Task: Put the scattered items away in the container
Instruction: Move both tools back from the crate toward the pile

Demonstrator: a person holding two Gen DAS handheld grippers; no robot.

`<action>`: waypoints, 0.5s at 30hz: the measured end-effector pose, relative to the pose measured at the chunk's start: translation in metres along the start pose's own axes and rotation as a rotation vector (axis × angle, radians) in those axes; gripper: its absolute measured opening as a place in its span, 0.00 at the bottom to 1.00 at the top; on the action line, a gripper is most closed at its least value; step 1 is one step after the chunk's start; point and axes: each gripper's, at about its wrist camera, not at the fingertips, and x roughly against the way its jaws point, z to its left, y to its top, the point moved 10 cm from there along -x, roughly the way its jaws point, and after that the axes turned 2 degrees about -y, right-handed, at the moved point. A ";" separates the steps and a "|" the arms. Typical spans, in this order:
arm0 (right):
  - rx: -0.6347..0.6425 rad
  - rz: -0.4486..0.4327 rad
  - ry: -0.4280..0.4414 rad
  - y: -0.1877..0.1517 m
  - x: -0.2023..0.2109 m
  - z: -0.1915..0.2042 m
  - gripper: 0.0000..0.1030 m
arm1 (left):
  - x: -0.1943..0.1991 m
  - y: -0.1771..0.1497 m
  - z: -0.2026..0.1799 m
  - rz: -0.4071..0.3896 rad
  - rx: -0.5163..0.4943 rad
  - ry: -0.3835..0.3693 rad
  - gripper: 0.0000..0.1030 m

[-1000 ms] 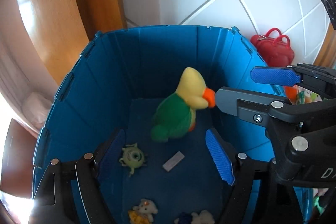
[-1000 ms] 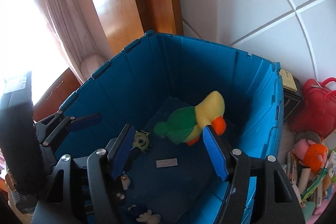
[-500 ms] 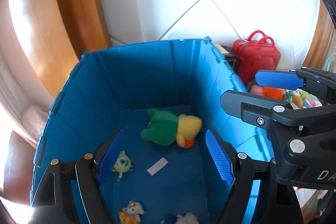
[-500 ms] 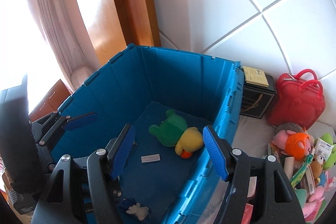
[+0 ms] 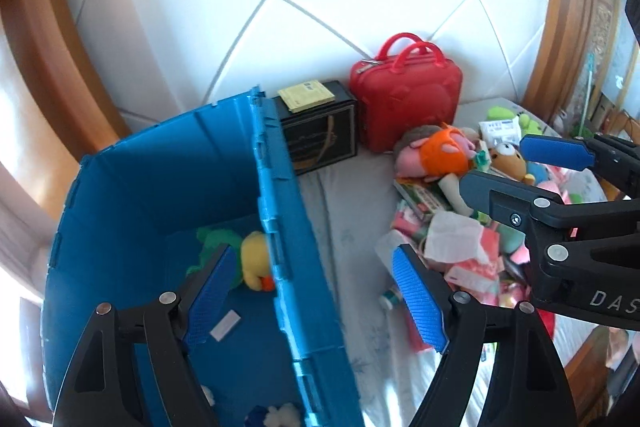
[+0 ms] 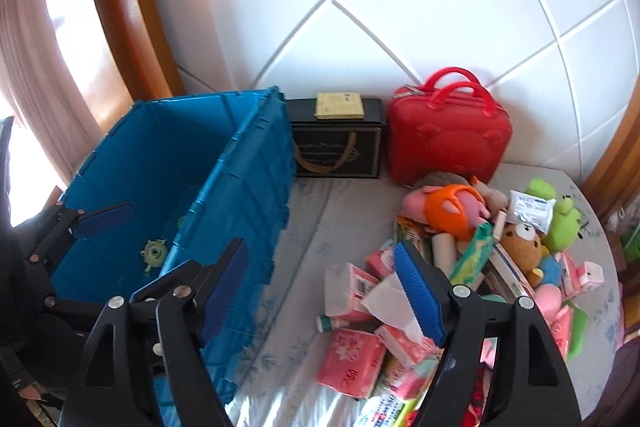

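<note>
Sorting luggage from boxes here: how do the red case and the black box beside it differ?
The red case is glossy, rounded and taller, with two looped handles on top; the black box is squarer, lower and dark with gold print. The black box carries a yellow booklet on its lid; nothing lies on the red case. The black box stands nearer the blue crate. Both stand against the white wall.
</note>
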 end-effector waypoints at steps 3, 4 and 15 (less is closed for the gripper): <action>-0.027 0.022 -0.043 -0.012 0.002 -0.047 0.73 | -0.010 0.009 -0.044 0.016 -0.032 -0.024 0.78; -0.037 0.025 -0.050 -0.017 0.003 -0.064 0.73 | -0.013 0.011 -0.058 0.020 -0.041 -0.032 0.78; -0.114 0.087 -0.092 -0.084 -0.003 -0.236 0.73 | -0.066 0.022 -0.211 0.053 -0.076 -0.093 0.79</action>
